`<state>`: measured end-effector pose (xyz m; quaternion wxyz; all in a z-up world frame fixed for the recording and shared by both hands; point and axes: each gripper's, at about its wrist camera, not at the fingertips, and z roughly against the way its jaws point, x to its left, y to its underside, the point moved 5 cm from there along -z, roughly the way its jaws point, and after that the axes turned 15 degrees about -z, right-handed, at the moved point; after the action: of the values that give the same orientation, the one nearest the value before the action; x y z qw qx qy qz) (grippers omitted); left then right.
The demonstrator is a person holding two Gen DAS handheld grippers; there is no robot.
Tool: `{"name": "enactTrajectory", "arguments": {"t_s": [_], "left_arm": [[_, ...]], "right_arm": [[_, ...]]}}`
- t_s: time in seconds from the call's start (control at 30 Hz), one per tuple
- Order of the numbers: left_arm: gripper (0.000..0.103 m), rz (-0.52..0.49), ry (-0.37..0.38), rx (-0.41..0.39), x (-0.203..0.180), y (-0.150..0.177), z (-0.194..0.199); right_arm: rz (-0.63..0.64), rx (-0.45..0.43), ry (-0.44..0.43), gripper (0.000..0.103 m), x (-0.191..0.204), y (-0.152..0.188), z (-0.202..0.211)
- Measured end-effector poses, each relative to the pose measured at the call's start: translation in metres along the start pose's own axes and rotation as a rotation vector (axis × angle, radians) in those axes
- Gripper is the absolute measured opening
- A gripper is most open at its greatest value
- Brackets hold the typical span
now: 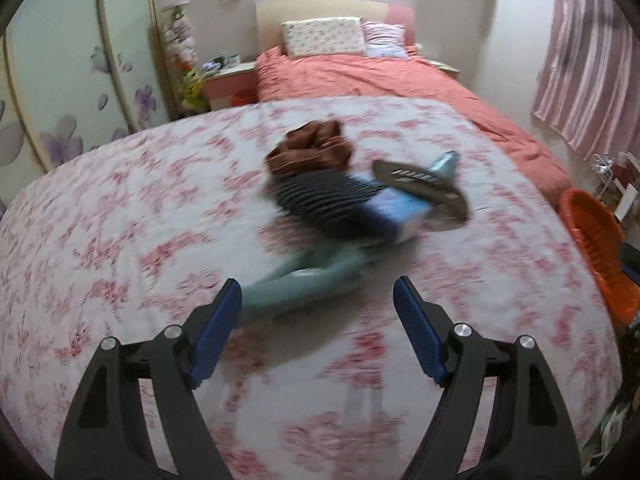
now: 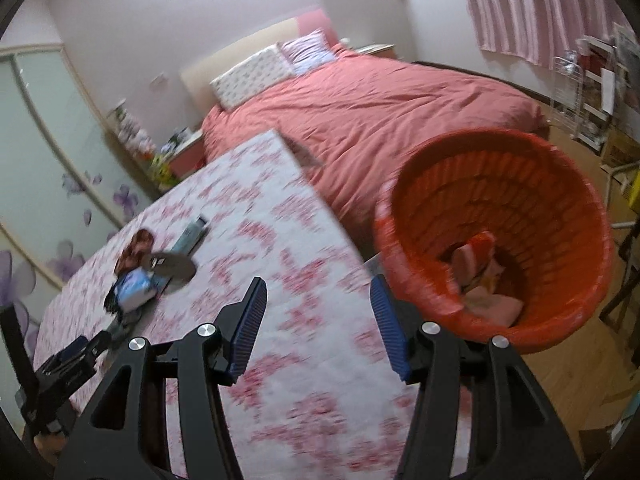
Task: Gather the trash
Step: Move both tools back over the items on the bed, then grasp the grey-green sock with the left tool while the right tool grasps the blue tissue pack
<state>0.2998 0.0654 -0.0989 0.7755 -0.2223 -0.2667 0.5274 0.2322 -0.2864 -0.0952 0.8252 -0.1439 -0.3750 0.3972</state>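
Observation:
A blurred pile of trash lies on the table's pink floral cloth. It holds a brown crumpled piece, a black ribbed item, a blue-and-white pack, a grey oval piece and a pale teal item. My left gripper is open just short of the teal item, touching nothing. My right gripper is open and empty over the table's right edge, beside the orange basket. Pink and orange scraps lie inside the basket. The pile is far to the right gripper's left.
Behind the table is a bed with a coral cover and pillows. A wardrobe with flowered sliding doors and a nightstand stand at the left. A striped curtain, a white wire rack and wooden floor are at the right.

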Motion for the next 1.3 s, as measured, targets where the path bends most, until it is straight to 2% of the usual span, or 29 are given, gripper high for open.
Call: {"name": "enactTrajectory", "arguments": {"t_s": [0.2,0.3,0.4,0.43,0.57,0.67,0.77,0.9,1.0,1.07,1.13,1.2,1.3], "left_arm": [[0.076,-0.015,0.013,0.012,0.002,-0.002,-0.015],[0.069,-0.015,0.017,0.024,-0.002,-0.008,-0.026],[0.051,-0.014,0.036,0.038,-0.004,-0.01,-0.034],[0.041,-0.015,0.047,0.043,-0.004,-0.009,-0.037],[0.016,-0.005,0.042,0.039,0.005,-0.002,-0.034],[0.014,0.024,0.05,0.033,0.02,0.008,-0.024],[0.014,0.048,0.027,0.031,0.039,0.022,-0.013],[0.015,0.113,-0.062,0.047,0.081,0.042,-0.004],[0.018,0.196,-0.094,0.07,0.109,0.051,-0.006],[0.029,0.235,-0.096,0.074,0.121,0.055,-0.009],[0.035,0.24,-0.098,0.076,0.122,0.057,-0.012],[0.038,0.213,-0.117,0.065,0.119,0.055,-0.012],[0.041,0.209,-0.104,0.06,0.118,0.055,-0.014]], "right_arm": [[0.057,0.05,-0.01,0.055,0.025,0.02,-0.01],[0.073,0.064,-0.009,0.055,0.033,0.026,-0.014],[0.084,0.079,-0.009,0.055,0.038,0.032,-0.017],[0.087,0.083,-0.009,0.055,0.04,0.034,-0.018],[0.108,0.101,-0.011,0.055,0.048,0.042,-0.021],[0.118,0.114,-0.016,0.055,0.055,0.048,-0.025],[0.129,0.125,-0.021,0.055,0.06,0.053,-0.027],[0.163,0.144,-0.032,0.055,0.075,0.065,-0.032],[0.197,0.152,-0.043,0.055,0.09,0.075,-0.037],[0.232,0.148,-0.05,0.055,0.102,0.082,-0.04],[0.264,0.137,-0.051,0.055,0.11,0.086,-0.042],[0.303,0.118,-0.052,0.055,0.121,0.089,-0.046],[0.352,0.093,-0.049,0.055,0.136,0.091,-0.053]]}}
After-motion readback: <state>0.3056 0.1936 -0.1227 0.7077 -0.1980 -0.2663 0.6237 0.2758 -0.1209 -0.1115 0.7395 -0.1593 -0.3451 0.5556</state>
